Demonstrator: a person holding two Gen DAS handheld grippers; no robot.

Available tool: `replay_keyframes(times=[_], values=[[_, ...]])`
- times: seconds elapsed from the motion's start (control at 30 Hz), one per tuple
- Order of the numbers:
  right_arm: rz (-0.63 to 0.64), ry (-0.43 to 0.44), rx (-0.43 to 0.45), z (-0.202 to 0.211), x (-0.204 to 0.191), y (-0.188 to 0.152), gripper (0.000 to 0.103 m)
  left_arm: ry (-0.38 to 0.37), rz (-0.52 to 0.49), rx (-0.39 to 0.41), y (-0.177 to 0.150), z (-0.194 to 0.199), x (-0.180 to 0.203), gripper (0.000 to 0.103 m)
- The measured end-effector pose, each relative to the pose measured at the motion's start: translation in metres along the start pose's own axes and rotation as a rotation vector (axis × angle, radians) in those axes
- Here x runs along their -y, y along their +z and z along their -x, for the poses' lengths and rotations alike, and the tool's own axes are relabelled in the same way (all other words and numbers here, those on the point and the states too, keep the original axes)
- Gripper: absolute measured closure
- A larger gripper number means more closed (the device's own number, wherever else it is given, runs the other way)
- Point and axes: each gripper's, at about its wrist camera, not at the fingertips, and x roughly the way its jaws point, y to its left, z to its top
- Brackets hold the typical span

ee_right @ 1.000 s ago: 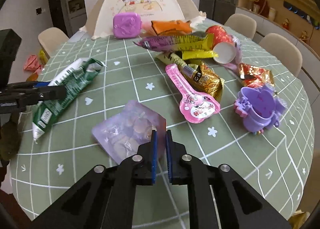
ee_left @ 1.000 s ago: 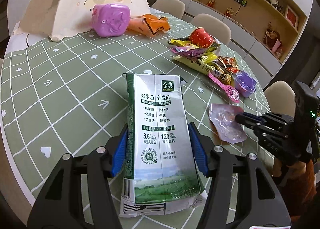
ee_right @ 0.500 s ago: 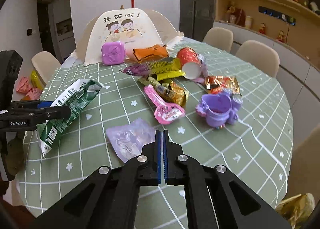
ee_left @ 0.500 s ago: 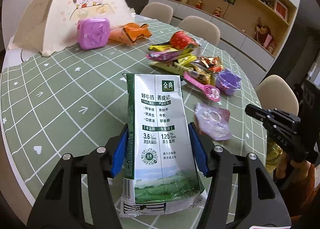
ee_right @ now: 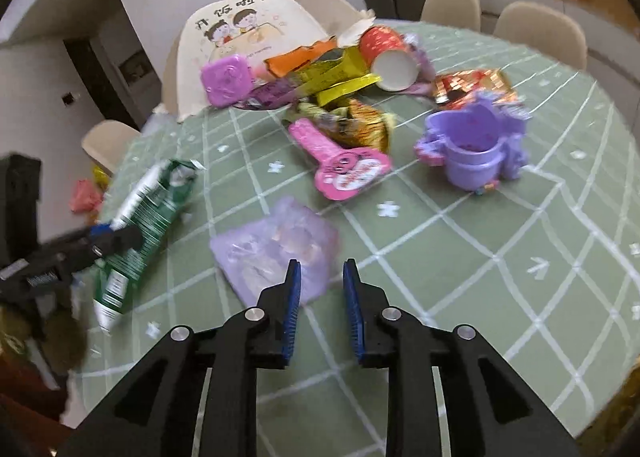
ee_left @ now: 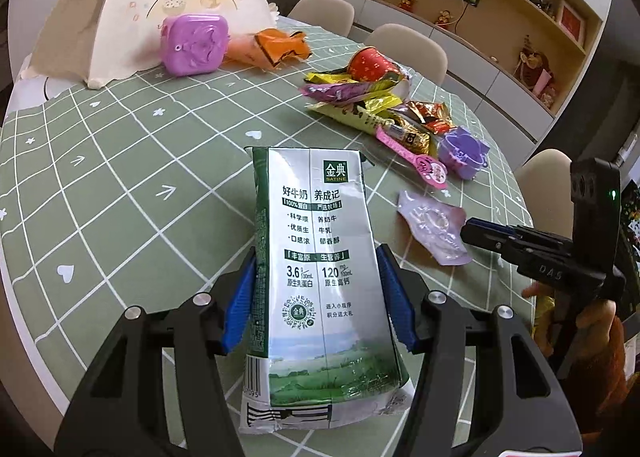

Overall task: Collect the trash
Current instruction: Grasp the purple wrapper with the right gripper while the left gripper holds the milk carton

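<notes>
My left gripper point(ee_left: 316, 301) is clamped on the flattened milk carton point(ee_left: 320, 257), blue pads pressed against both long sides, carton held above the green-checked worktop point(ee_left: 120, 177). My right gripper point(ee_right: 320, 305) has its jaws apart, holding nothing, tips just beside the near edge of the pale purple pouch point(ee_right: 276, 249), which lies flat on the worktop. Farther back I note a pink spoon-shaped wrapper point(ee_right: 344, 165), a lilac toy cup point(ee_right: 476, 145), a heap of snack wrappers point(ee_right: 344, 93) with a tipped red paper cup point(ee_right: 388, 53), and a purple box point(ee_right: 226, 79) against a folded food cover point(ee_right: 248, 33).
</notes>
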Motion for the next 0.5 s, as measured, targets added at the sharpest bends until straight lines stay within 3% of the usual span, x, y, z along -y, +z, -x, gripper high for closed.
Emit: replay_keyframes(times=[0.03,0.07,0.5], values=[[-0.004,0.012,-0.005,-0.003,-0.001,0.001,0.066,0.001,0.002,0.0,0.0,0.0,-0.001,0.049],[0.002,0.012,-0.013,-0.006,-0.003,0.003,0.047,0.001,0.005,0.0,0.0,0.0,-0.002,0.049],[0.218,-0.192,-0.068,-0.025,-0.039,0.004,0.042,-0.01,0.033,-0.011,-0.003,-0.002,-0.011,0.049]])
